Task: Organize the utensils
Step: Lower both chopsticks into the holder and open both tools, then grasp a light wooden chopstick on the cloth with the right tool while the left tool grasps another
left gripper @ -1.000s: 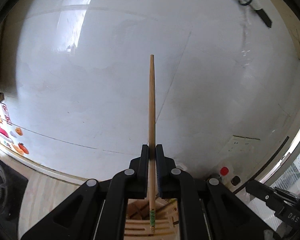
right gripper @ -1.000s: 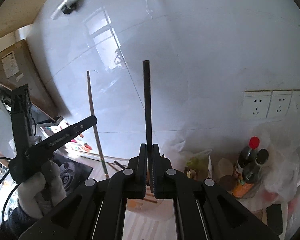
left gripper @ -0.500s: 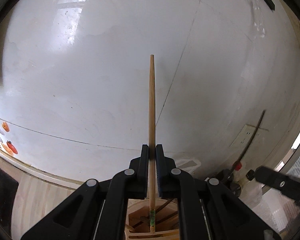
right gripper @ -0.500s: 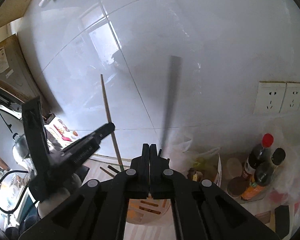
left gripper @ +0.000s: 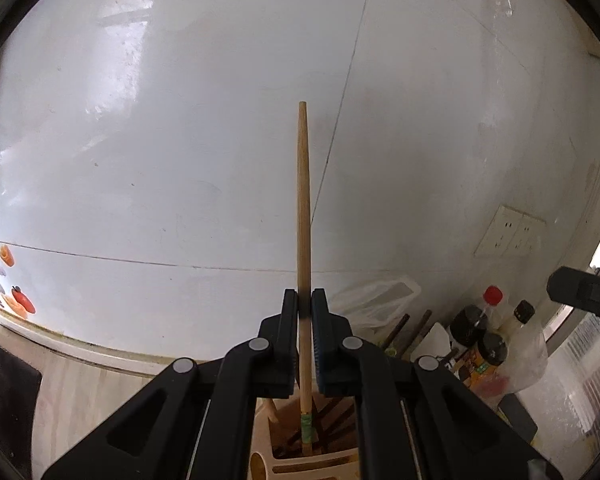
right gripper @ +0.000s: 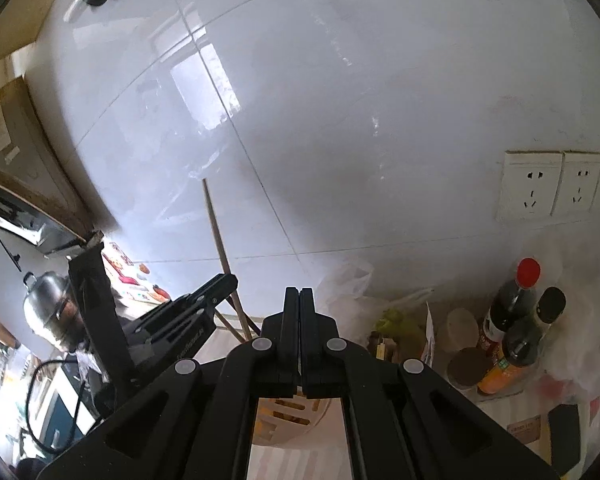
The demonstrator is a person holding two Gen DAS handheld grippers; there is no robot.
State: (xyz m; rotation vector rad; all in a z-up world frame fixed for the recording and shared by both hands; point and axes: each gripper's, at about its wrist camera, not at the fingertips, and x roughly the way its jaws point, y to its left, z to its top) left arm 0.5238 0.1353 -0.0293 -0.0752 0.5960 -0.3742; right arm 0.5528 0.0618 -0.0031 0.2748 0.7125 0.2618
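My left gripper (left gripper: 304, 305) is shut on a wooden chopstick (left gripper: 303, 200) that stands upright. The chopstick's lower end, with a green band, reaches into the pale wooden utensil holder (left gripper: 284, 466) below the jaws. Dark chopsticks (left gripper: 396, 329) lean out of the holder to the right. In the right wrist view my right gripper (right gripper: 299, 300) is shut with nothing between its fingers, just above the same holder (right gripper: 288, 414). To its left, the left gripper (right gripper: 229, 280) holds the wooden chopstick (right gripper: 217, 236). The right gripper (left gripper: 580, 292) shows at the right edge of the left wrist view.
A white tiled wall stands close behind the holder. Sauce bottles (right gripper: 516, 308) and plastic bags crowd the counter at the right, below wall sockets (right gripper: 532, 186). A steel pot (right gripper: 46, 300) and a stove are at the far left.
The black chopstick has left my right gripper and dropped toward the holder; its jaws are now shut and empty. My left gripper has come down with the wooden chopstick, whose end now sits in the holder.
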